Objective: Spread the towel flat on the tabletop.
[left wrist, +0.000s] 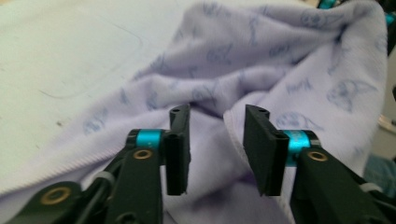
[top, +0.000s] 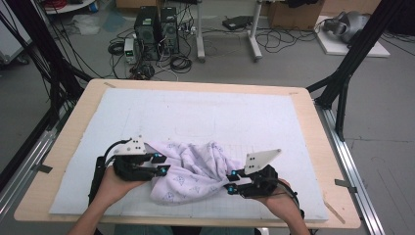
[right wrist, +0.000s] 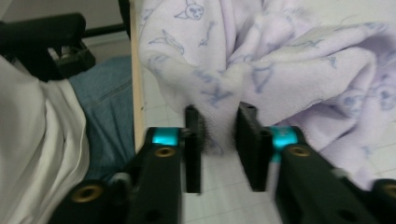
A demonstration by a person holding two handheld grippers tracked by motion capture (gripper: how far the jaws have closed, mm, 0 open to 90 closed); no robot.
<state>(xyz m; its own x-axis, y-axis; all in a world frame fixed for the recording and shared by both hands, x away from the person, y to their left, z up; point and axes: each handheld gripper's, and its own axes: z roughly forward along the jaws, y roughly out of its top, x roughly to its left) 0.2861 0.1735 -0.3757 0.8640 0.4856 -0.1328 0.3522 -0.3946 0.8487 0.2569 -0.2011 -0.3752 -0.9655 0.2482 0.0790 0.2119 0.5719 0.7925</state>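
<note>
A crumpled lilac towel [top: 191,171] printed with small blue figures lies on the near middle of the white mat. My left gripper [top: 161,164] is at the towel's left edge and points right into it. In the left gripper view its jaws [left wrist: 217,140] stand apart over the towel [left wrist: 261,60], with a hem running up between them and neither pad pressing. My right gripper [top: 231,182] is at the towel's right side and points left. In the right gripper view a hanging fold of towel [right wrist: 224,79] dips into the gap of the right gripper [right wrist: 218,140], whose pads stand apart.
The white gridded mat [top: 195,112] covers a wooden table [top: 313,122], whose near edge lies close to both hands. The person's jeans [right wrist: 107,107] and white shirt [right wrist: 28,154] appear past that edge. Computers and cables [top: 156,34] sit on the floor beyond.
</note>
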